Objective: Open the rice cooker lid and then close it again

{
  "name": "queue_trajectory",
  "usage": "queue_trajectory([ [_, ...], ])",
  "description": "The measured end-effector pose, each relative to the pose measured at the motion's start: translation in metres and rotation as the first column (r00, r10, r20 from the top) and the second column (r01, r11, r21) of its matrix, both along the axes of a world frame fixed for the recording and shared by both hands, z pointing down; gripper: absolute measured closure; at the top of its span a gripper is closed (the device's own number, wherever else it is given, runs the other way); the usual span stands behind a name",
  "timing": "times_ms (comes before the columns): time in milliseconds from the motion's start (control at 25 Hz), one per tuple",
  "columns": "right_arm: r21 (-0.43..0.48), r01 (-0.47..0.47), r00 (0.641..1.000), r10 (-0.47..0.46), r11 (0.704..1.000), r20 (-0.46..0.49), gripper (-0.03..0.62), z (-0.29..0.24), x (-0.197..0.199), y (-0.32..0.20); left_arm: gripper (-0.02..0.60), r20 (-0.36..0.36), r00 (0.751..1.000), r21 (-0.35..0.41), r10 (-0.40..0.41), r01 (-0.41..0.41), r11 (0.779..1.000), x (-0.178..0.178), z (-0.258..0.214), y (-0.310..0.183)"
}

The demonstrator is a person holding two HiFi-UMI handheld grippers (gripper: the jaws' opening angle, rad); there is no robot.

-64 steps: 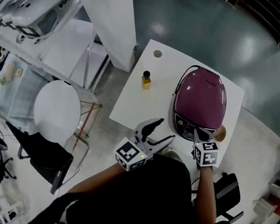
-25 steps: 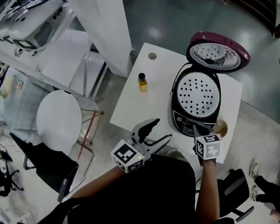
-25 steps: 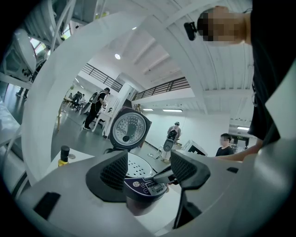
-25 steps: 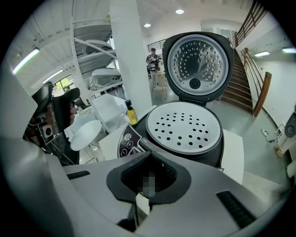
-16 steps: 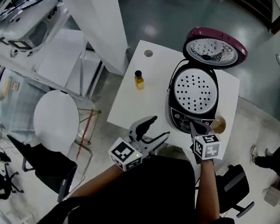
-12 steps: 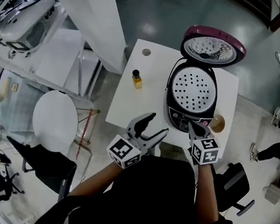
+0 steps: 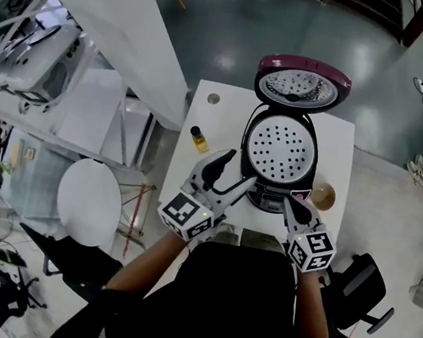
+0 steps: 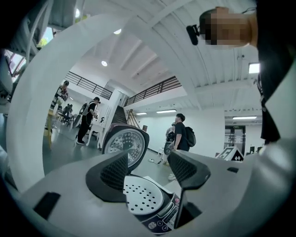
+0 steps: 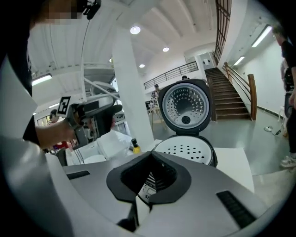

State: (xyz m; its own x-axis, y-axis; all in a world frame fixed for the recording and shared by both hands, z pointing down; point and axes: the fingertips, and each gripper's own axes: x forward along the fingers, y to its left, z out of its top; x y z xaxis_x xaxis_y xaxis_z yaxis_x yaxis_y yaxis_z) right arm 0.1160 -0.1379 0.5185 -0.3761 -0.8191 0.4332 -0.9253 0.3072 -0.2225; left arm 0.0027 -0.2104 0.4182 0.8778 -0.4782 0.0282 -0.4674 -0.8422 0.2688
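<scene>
Head view: the cooker (image 7: 277,165) stands on the white desk (image 7: 218,119), toward its right side. Its lid (image 7: 302,83) is swung fully up at the far end, with the inner face showing. The white perforated plate (image 7: 280,147) covers the pot. A small yellow bottle (image 7: 198,139) stands left of the cooker, apart from it. A tan cup (image 7: 322,194) sits just beside the cooker's near right corner. The left hand-held gripper (image 7: 240,168) is at the cooker's near left edge with its jaws spread. The right hand-held gripper (image 7: 289,204) is at the cooker's front panel with its jaws closed. Whether either touches the cooker cannot be told here.

Left gripper view: the left hand-held gripper (image 8: 148,165) has its jaws wide apart and holds nothing. Through the gap show the plate (image 8: 141,199), the control panel and the raised lid (image 8: 125,147). People (image 8: 180,134) stand far back in the hall.

Right gripper view: the right hand-held gripper (image 9: 150,158) has its jaw tips pressed together and nothing is caught between them. Only a piece of the cooker's control panel shows through the hollow below the tips. Beyond stand the cooker (image 9: 185,150), its upright lid (image 9: 185,105) and, to the left, the bottle (image 9: 134,146).
</scene>
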Motion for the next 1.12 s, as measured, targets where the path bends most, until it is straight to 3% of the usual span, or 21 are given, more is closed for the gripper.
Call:
queue_trajectory([
  [160, 0.025, 0.003, 1.0, -0.003, 1.0, -0.008, 0.594, -0.008, 0.009, -0.008, 0.313, 0.047, 0.998, 0.035, 0.034, -0.036, 0.999, 0.019, -0.018, -0.03],
  [480, 0.038, -0.026, 0.998, 0.024, 0.999, 0.054, 0.594, -0.016, 0.025, -0.03, 0.313, 0.068, 0.996, 0.11, 0.053, -0.06, 0.992, 0.046, -0.063, -0.092],
  [560, 0.055, -0.01, 1.0, 0.01, 0.998, 0.011, 0.594, -0.022, 0.027, -0.036, 0.314, 0.058, 0.997, 0.124, 0.046, -0.053, 0.991, 0.05, -0.074, -0.109],
  [680, 0.078, 0.034, 0.998, -0.029, 0.996, -0.06, 0.595, -0.028, 0.027, -0.044, 0.313, 0.031, 0.999, 0.098, 0.042, -0.045, 0.994, 0.055, -0.08, -0.142],
  [1120, 0.047, 0.002, 0.998, 0.0, 0.999, -0.055, 0.595, -0.021, 0.063, -0.065, 0.314, 0.03, 0.992, 0.069, 0.122, -0.124, 0.99, 0.095, -0.093, -0.218],
])
